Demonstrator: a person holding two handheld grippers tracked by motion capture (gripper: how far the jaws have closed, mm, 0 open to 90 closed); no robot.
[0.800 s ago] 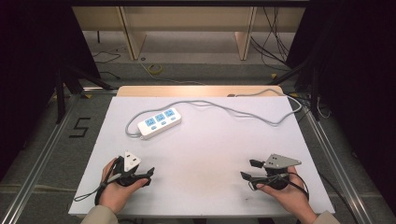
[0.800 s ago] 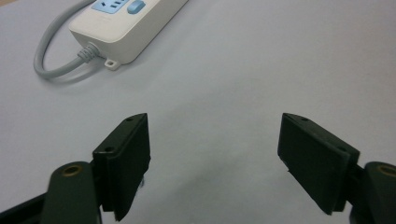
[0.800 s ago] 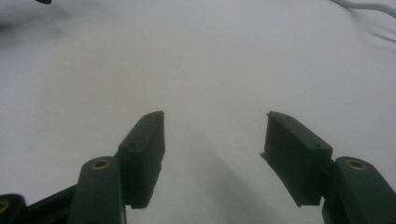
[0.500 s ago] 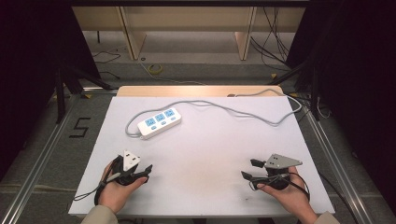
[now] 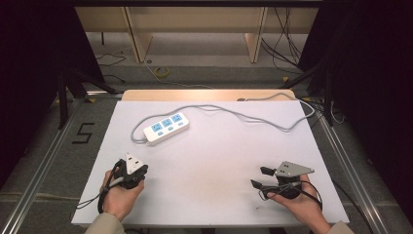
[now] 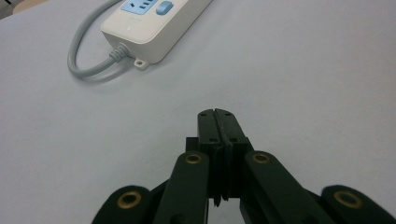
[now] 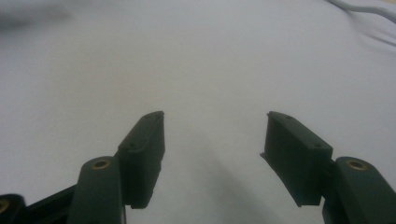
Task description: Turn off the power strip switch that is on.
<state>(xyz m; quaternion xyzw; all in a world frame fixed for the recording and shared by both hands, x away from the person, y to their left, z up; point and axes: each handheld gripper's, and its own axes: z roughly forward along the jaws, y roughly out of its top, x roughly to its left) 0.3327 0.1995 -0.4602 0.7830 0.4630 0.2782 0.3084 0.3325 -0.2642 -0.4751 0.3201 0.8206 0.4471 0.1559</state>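
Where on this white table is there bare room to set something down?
The widest bare patch of the white table lies between the white power strip with blue sockets and both grippers: left gripper, shut, right gripper, open. The far edge is crowded by the strip's grey cable.

The power strip (image 6: 154,25) runs off the left gripper view's top edge (its far sockets unseen); its grey cable (image 7: 362,10) is blurred, cut at the right gripper view's corner.

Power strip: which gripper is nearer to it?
Left. The left gripper sits just below the power strip, pointing toward it; the right gripper is far off toward the table's right corner.
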